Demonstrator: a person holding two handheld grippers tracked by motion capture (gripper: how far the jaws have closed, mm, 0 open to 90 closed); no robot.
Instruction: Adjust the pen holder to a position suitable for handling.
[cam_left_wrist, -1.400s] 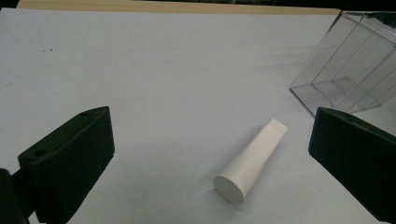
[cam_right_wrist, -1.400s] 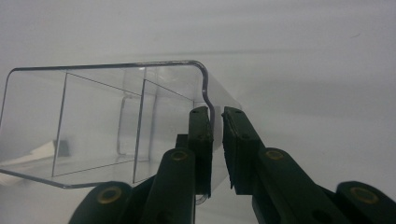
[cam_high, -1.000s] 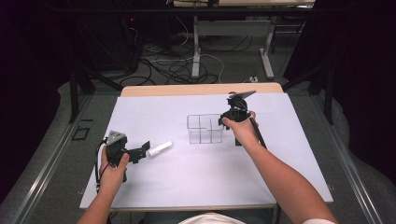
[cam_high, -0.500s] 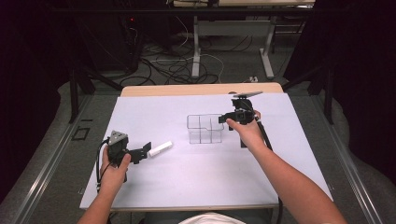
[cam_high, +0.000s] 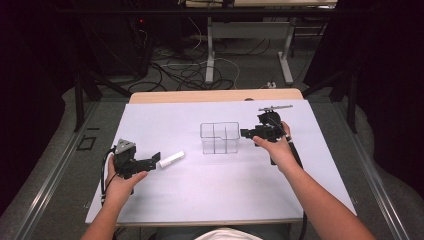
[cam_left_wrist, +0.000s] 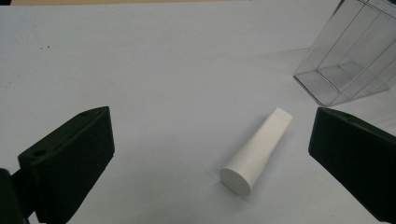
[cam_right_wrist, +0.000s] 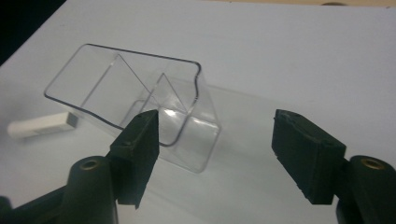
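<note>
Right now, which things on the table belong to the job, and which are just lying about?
In the job:
white tube, lying between the open left gripper jaws
clear divided organizer, just ahead of the open right gripper

Lying about:
thin metal rod at the table's far edge

Count on table: one clear divided organizer (cam_high: 220, 138) at centre; one white tube (cam_high: 171, 160) at its 8 o'clock. Two handheld grippers: left gripper (cam_high: 152, 161), right gripper (cam_high: 245, 133).

A white sheet (cam_high: 220, 185) covers the desk (cam_high: 215, 96). Cables (cam_high: 185, 70) lie on the floor beyond it, beside metal legs (cam_high: 210, 55).
</note>
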